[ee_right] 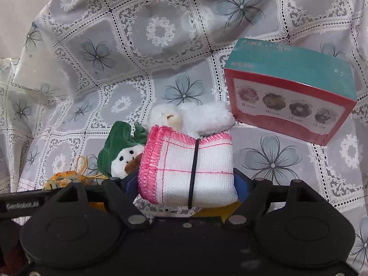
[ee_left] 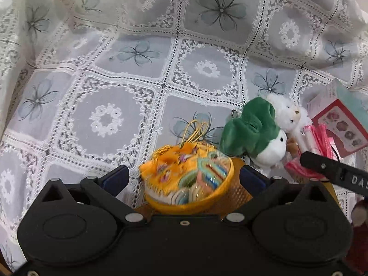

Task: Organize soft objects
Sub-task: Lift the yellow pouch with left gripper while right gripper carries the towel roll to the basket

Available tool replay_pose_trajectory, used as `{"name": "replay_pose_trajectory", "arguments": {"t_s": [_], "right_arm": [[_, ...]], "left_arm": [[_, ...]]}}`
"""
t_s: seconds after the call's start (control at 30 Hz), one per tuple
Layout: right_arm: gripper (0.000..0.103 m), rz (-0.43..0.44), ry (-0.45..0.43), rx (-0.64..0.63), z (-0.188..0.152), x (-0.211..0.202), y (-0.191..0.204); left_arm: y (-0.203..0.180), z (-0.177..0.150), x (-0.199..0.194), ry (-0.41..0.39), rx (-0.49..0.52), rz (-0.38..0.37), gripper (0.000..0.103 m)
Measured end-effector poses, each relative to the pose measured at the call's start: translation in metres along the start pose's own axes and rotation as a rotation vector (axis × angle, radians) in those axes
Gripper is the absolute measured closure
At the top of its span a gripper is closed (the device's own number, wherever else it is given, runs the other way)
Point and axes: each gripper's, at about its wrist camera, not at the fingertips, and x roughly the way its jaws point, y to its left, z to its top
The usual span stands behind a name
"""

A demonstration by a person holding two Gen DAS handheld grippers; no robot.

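Presently the folded white cloth with pink stitched edging [ee_right: 188, 170], bound by a black elastic band [ee_right: 193, 172], sits between the jaws of the right gripper [ee_right: 187, 184]; the blue pads press on both its sides, so it is grasped, with the jaws fairly wide. That gripper tilts steeply downward over the lace-covered tabletop [ee_right: 115, 46]. Just beyond the cloth lie a green-and-white plush [ee_right: 119, 151] and a white fluffy plush [ee_right: 191, 115], touching one another. A teal and red box printed with doughnuts [ee_right: 292, 94] stands near, to the right. The left gripper [ee_left: 184, 179] likewise points steeply down; its jaws stand apart with an orange embroidered pouch [ee_left: 170, 168] blurred between them, lying in a yellow mesh basket [ee_left: 230, 191]. The right-hand pad lies against the basket wall; the left-hand pad stands clear, so nothing is clamped. The same plush pair [ee_left: 260, 133] lies just right of the basket.
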Motion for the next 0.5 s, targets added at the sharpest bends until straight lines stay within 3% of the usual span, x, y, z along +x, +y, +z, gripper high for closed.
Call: {"name": "replay_pose_trajectory", "arguments": {"t_s": [0.27,0.33,0.5], "right_arm": [[0.025,0.004,-0.003,0.0,0.002,0.001,0.0],[0.025,0.006,-0.009,0.002,0.002,-0.001,0.001],[0.025,0.012,-0.043,0.008,0.003,-0.013,0.002]], "left_arm": [[0.002,0.013,0.024,0.054,-0.027,-0.04,0.007],[0.003,0.014,0.026,0.052,-0.025,-0.049,0.025],[0.006,0.015,0.02,0.044,-0.027,-0.068,0.034]]}}
